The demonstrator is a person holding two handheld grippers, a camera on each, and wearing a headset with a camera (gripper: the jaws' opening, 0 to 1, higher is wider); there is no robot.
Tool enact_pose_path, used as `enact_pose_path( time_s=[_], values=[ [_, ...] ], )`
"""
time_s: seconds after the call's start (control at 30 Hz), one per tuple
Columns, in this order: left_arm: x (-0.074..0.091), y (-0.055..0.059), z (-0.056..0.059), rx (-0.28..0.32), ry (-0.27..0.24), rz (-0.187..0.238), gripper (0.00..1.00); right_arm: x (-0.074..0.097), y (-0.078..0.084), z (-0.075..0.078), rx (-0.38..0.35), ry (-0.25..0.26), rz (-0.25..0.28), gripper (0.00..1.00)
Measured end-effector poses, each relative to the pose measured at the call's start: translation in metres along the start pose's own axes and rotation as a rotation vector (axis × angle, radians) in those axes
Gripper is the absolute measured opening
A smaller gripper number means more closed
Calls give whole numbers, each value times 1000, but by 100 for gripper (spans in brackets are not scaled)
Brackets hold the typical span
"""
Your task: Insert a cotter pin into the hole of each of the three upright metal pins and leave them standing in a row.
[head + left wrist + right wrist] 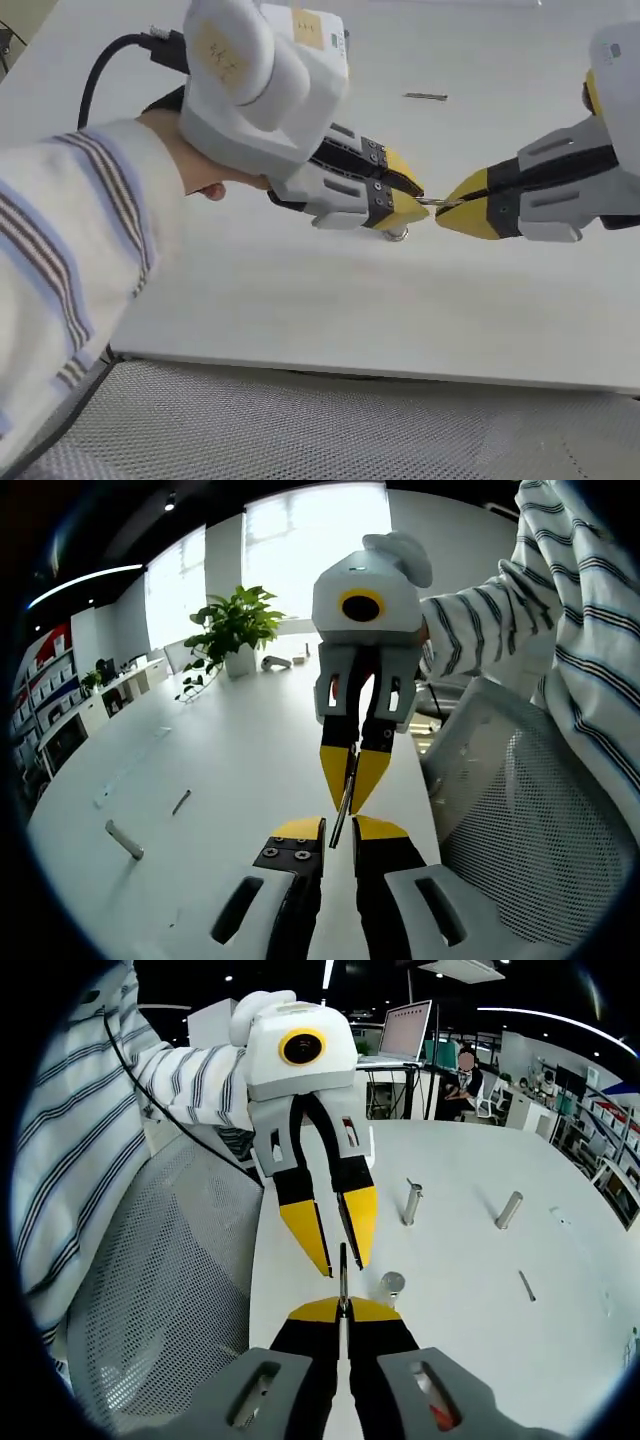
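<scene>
At nine o'clock in my head view, a soft knitted sleeve (pixel 70 230), cream with blue and brown stripes, leads to the hand (pixel 195 165). The hand is wrapped around the smooth grey-white plastic body of the left gripper (pixel 418 198). That gripper is pitched forward and down toward three o'clock, with a black cable (pixel 100 70) leaving its back end.

Its black jaws end in wedge-shaped yellow tips. From the right gripper view I see them standing apart, gripping nothing, with the free end of the cotter pin (pixel 430 201) reaching in between them. I cannot tell whether it touches either tip.

At six o'clock of those tips, a short metal pin (pixel 396 234) with a round, shiny head stands on the matte white workbench (pixel 300 300).

The cotter pin is a thin, dull sliver of metal, held about level above the bench, and it spans the small gap between the two tools. The right gripper (pixel 452 207) comes in from three o'clock, nearly level and nose to nose with the left one. Its yellow tips are pressed together on the cotter pin's other end.

In the right gripper view, a second metal pin (pixel 411 1203) stands at one o'clock of my clamped tips and a third metal pin (pixel 509 1210) at two o'clock. Both are plain grey cylinders. A spare cotter pin (pixel 526 1285) lies flat at three o'clock.
</scene>
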State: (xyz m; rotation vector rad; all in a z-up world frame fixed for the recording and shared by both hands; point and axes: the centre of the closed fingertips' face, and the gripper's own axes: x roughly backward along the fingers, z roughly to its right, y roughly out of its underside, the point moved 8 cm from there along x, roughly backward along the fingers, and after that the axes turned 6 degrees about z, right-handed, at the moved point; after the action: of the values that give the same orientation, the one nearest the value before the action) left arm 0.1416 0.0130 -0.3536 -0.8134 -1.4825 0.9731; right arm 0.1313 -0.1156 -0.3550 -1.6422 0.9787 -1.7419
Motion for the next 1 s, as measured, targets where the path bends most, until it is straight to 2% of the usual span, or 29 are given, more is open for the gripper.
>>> enact_pose_path(
  time_s=[0.13, 0.23, 0.33, 0.5, 0.63, 0.8, 0.87, 1.0],
  values=[
    [0, 3, -7, 4, -35, -1, 22, 5, 10, 9, -19, 41, -1, 0],
    [-1, 6, -14, 8, -66, -10, 28, 7, 20, 20, -26, 78, -20, 0],
    [-5, 11, -21, 13, -84, -33, 26, 7, 26, 25, -27, 95, -36, 0],
    [-10, 17, -28, 29, -86, -52, 23, 6, 32, 30, -32, 112, -55, 0],
    [-16, 24, -29, 29, -79, -86, 21, 2, 39, 35, -26, 113, -71, 0],
    [-21, 29, -32, 46, -74, -95, 19, -2, 43, 39, -17, 115, -76, 0],
    [-23, 31, -33, 43, -73, -111, 18, -3, 43, 40, -14, 115, -76, 0],
    [-25, 33, -35, 43, -70, -116, 11, -6, 42, 40, -1, 106, -77, 0]
  ],
)
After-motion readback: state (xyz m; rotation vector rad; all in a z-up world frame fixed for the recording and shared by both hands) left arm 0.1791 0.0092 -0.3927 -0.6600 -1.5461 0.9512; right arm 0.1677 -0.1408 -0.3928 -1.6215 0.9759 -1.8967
